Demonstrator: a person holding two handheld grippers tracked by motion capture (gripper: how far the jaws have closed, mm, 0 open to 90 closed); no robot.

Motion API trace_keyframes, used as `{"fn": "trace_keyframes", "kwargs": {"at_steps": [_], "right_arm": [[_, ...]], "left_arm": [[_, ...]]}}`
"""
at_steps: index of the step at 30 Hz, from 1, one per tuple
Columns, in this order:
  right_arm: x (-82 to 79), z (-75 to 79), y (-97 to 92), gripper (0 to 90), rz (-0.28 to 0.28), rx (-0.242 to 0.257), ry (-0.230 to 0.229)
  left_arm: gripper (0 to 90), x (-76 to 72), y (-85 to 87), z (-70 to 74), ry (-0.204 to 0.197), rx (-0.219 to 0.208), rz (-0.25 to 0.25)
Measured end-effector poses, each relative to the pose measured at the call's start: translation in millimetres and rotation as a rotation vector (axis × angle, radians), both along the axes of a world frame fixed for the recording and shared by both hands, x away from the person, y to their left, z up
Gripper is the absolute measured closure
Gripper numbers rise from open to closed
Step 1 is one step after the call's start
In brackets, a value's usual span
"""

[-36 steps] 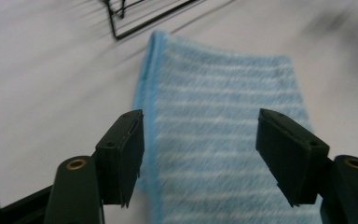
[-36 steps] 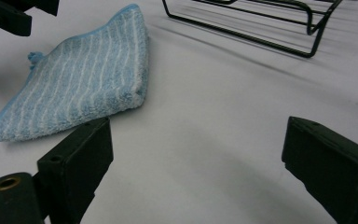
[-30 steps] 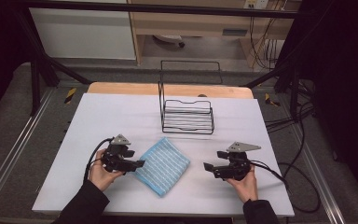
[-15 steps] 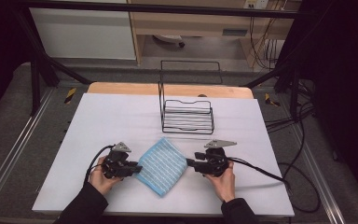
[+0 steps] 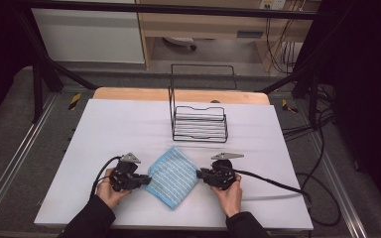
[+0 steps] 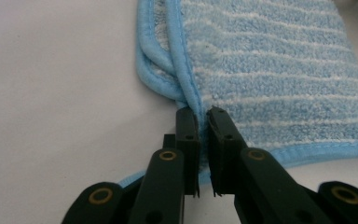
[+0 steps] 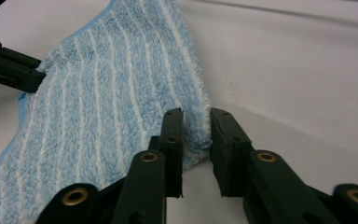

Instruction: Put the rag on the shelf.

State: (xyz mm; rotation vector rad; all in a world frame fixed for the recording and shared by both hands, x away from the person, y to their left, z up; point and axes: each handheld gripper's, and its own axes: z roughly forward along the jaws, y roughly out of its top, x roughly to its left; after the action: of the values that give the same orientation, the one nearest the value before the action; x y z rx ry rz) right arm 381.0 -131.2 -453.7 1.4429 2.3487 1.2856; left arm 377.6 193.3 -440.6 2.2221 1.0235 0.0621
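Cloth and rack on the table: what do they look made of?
Blue striped cloth: looks like plush microfibre or terry, going by the fuzzy pile with white stripes and a smooth stitched light-blue binding along its edge. Matte and soft. Wire rack: thin black rods, probably coated or painted steel wire; the exact finish is too small to tell.

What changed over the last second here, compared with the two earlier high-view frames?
The right gripper came in from the right to the blue striped cloth and its jaws have just been closing on the right corner. The left gripper barely moved; its jaws have just been closing on the left corner's hem. The cloth, the wire rack and the table stayed put.
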Motion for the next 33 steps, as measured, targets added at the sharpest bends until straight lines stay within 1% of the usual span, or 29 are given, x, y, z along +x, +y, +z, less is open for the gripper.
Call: {"fn": "trace_keyframes", "kwargs": {"at_steps": [3, 4, 5, 6, 7, 9, 10, 12, 13, 14, 16, 17, 18, 19, 20, 21, 22, 23, 25, 28, 31, 33], "right_arm": [[1.1, 1.0, -0.4, 80.7, 0.003, 0.009, 0.006], [1.8, 1.7, -1.0, 81.7, 0.007, 0.01, 0.002], [2.5, 3.0, -1.8, 82.2, 0.01, 0.011, 0.003], [3.4, 4.5, -2.5, 82.5, 0.011, 0.011, 0.001], [4.2, 6.3, -3.6, 82.7, 0.015, 0.017, 0.001], [6.3, 10.7, -6.0, 82.7, 0.02, 0.016, 0.0], [7.7, 13.3, -7.8, 82.8, 0.023, 0.014, -0.003], [11.3, 18.8, -11.3, 82.8, 0.02, 0.01, -0.006], [13.6, 21.1, -13.1, 82.8, 0.018, 0.004, -0.011], [16.1, 23.1, -14.8, 82.8, 0.021, -0.001, -0.007], [20.9, 25.7, -17.7, 82.8, 0.027, -0.024, -0.007], [23.1, 26.8, -18.6, 82.8, 0.032, -0.039, -0.007], [25.1, 27.8, -19.1, 82.9, 0.037, -0.056, -0.012], [27.0, 28.7, -19.3, 82.9, 0.04, -0.073, -0.016], [27.0, 28.7, -19.3, 82.9, 0.04, -0.073, -0.016], [30.6, 30.4, -18.7, 83.0, 0.047, -0.092, -0.026], [32.3, 31.0, -17.8, 83.0, 0.049, -0.105, -0.036], [33.9, 31.8, -16.9, 83.1, 0.055, -0.114, -0.048], [37.3, 32.7, -14.9, 83.2, 0.064, -0.122, -0.07], [40.9, 32.7, -13.1, 83.2, 0.072, -0.126, -0.083], [48.9, 28.5, -9.1, 83.2, 0.098, -0.145, -0.115], [52.7, 24.2, -7.2, 83.0, 0.097, -0.144, -0.115]], "left_arm": [[84.3, -0.9, -0.5, 1.0, 0.005, 0.004, 0.016], [84.5, -0.9, -0.5, 1.0, 0.005, 0.004, 0.016], [84.7, -1.0, -0.5, 1.1, 0.009, -0.001, 0.026], [84.8, -1.3, -0.2, 2.0, 0.009, 0.004, 0.029], [84.8, -3.1, -1.3, 2.5, 0.016, 0.0, 0.029], [84.9, -4.6, -2.2, 2.8, 0.016, -0.003, 0.028], [84.9, -6.3, -3.4, 3.0, 0.017, -0.007, 0.02], [84.9, -12.7, -10.3, 3.2, 0.034, -0.034, 0.002], [84.9, -12.7, -10.3, 3.2, 0.034, -0.034, 0.002], [84.9, -18.1, -17.5, 3.1, 0.038, -0.047, -0.01], [84.9, -23.5, -25.0, 2.7, 0.032, -0.046, -0.019], [84.9, -26.0, -28.5, 2.2, 0.027, -0.047, -0.021], [85.1, -26.0, -28.5, 2.2, 0.027, -0.047, -0.021], [85.1, -30.4, -34.4, 1.3, 0.02, -0.049, -0.017], [85.2, -30.4, -34.4, 1.3, 0.02, -0.049, -0.017], [85.2, -32.1, -36.5, 1.1, 0.018, -0.056, -0.013], [85.2, -34.3, -38.9, 0.8, 0.02, -0.078, -0.011], [85.3, -35.3, -39.7, 1.0, 0.02, -0.08, -0.011], [85.3, -37.7, -42.3, 0.8, 0.012, -0.083, -0.009], [85.3, -40.5, -45.4, 0.6, 0.004, -0.082, -0.003], [85.0, -44.3, -49.7, 0.4, -0.012, -0.079, -0.004], [84.6, -44.5, -50.3, -0.1, -0.02, -0.074, -0.004]]}}
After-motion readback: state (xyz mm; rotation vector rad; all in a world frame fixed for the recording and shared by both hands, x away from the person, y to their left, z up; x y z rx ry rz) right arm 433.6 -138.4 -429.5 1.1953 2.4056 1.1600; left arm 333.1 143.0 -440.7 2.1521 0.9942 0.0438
